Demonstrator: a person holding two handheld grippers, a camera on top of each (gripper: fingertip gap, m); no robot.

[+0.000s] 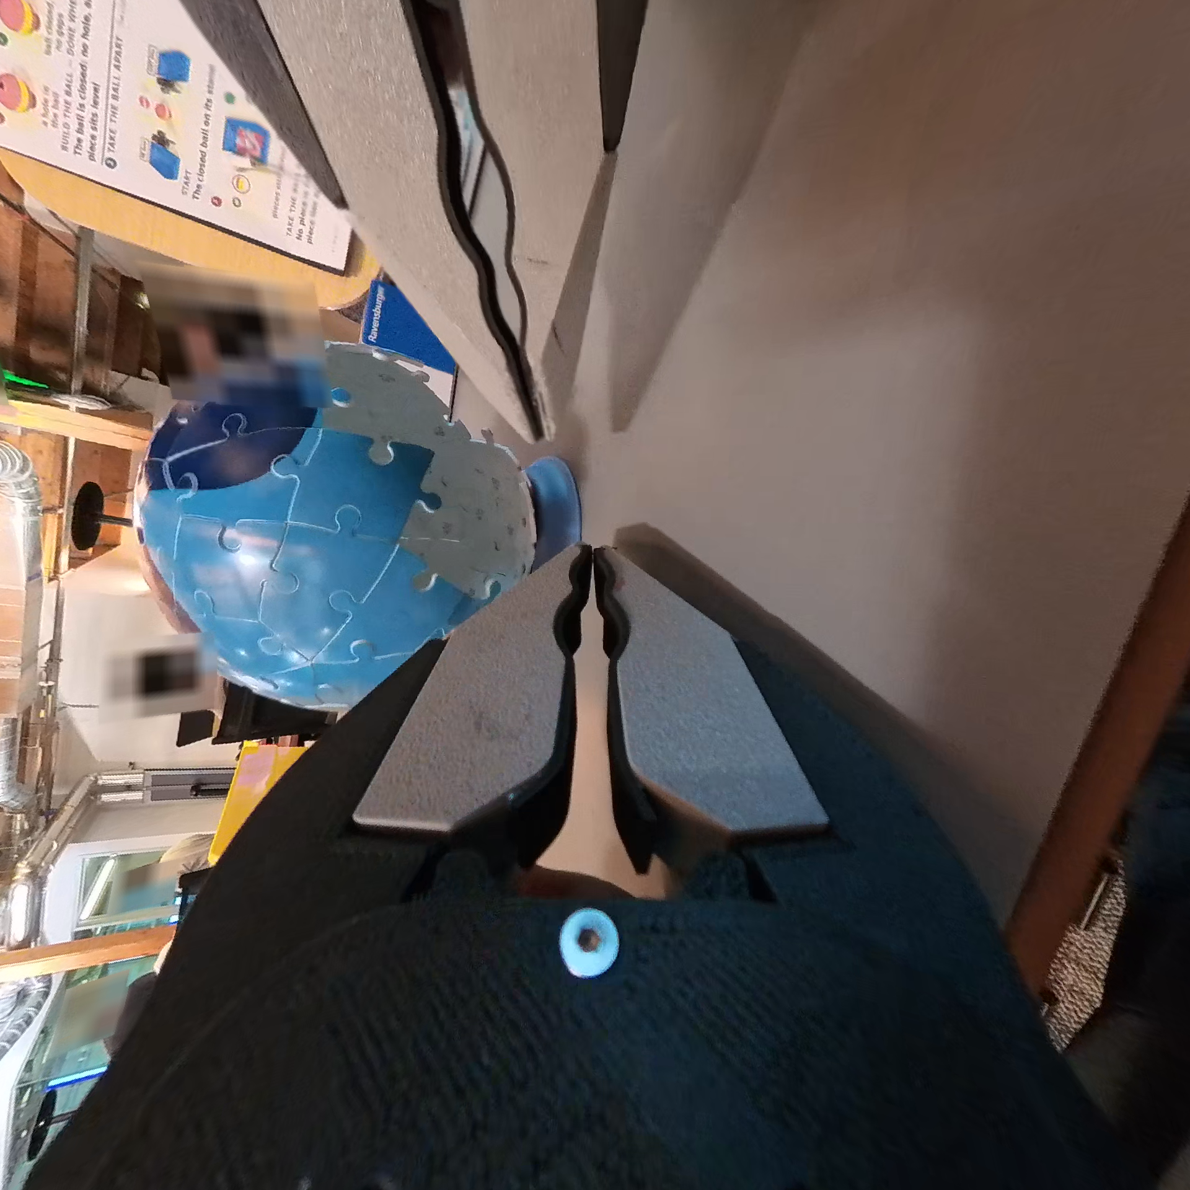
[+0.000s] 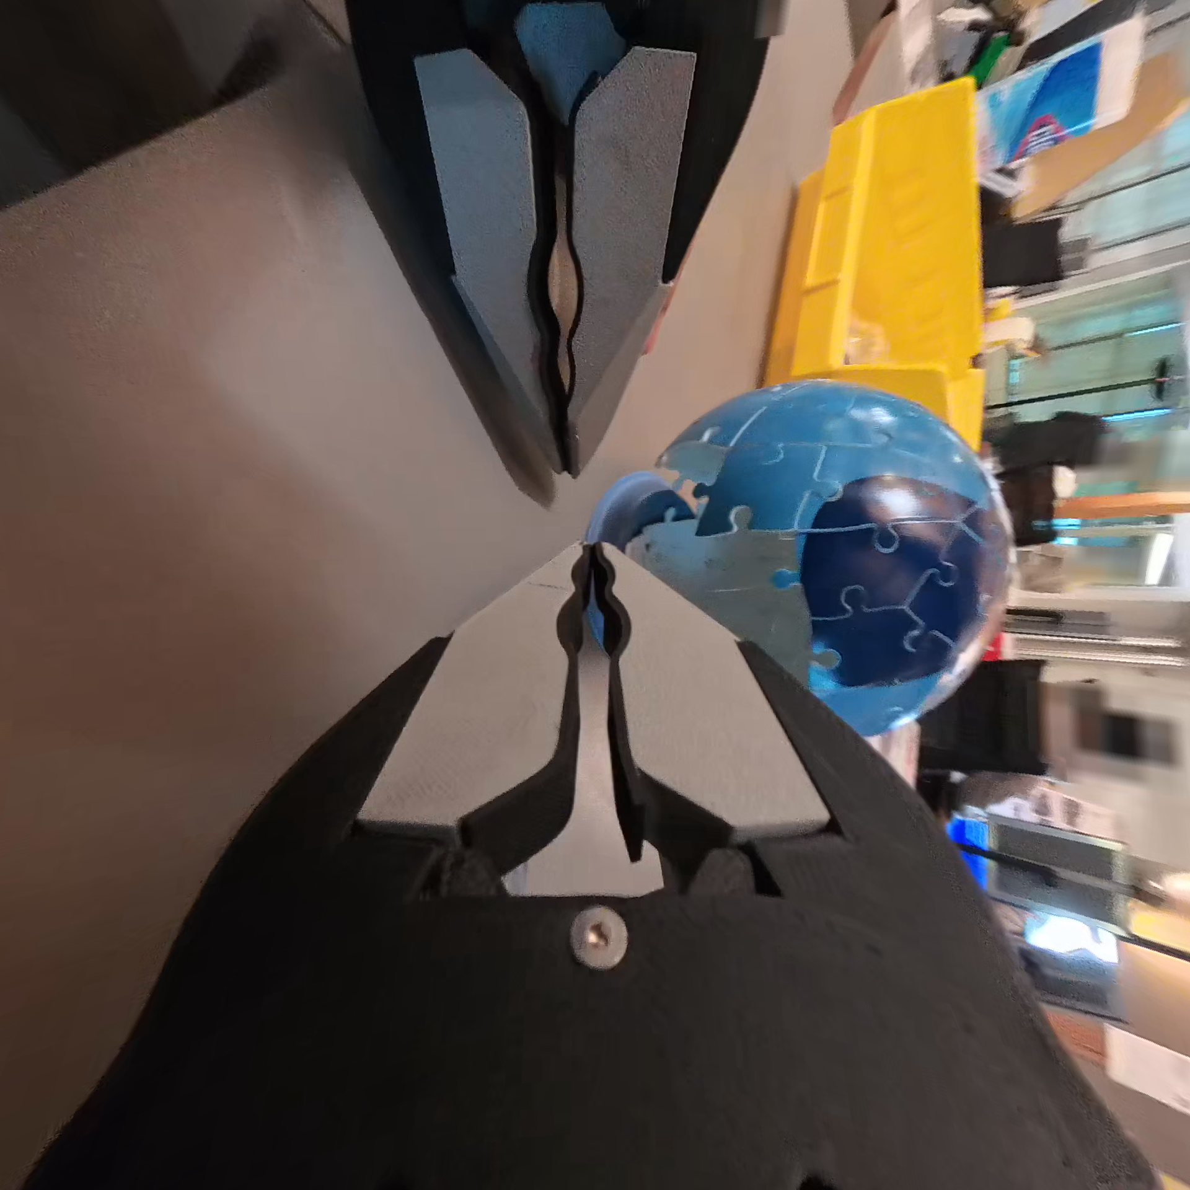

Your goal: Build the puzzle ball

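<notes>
The puzzle ball (image 1: pixel 302 554) stands on a blue stand (image 1: pixel 557 499) on the pale table (image 1: pixel 901 386). Its shell is light and dark blue pieces with grey patches near the stand. My left gripper (image 1: pixel 592 550) is shut, tips at the table beside the stand, with nothing visible between the pads. My right gripper (image 2: pixel 592 547) is also shut, tips beside the stand (image 2: pixel 618 509) and the ball (image 2: pixel 837 554). A patch of blue shows through the slit between its pads, in line with the stand. Each gripper shows in the other's view, the right gripper (image 1: pixel 544 431) and the left gripper (image 2: pixel 570 470), nearly tip to tip.
A yellow bin (image 2: pixel 888 257) stands behind the ball. A blue box (image 1: pixel 412 328) and a printed instruction sheet (image 1: pixel 161 129) lie past it. The table's brown edge (image 1: pixel 1095 708) runs at the right. The background is a cluttered workshop. Only a small space, under 4 cm, lies between the two pairs of fingers.
</notes>
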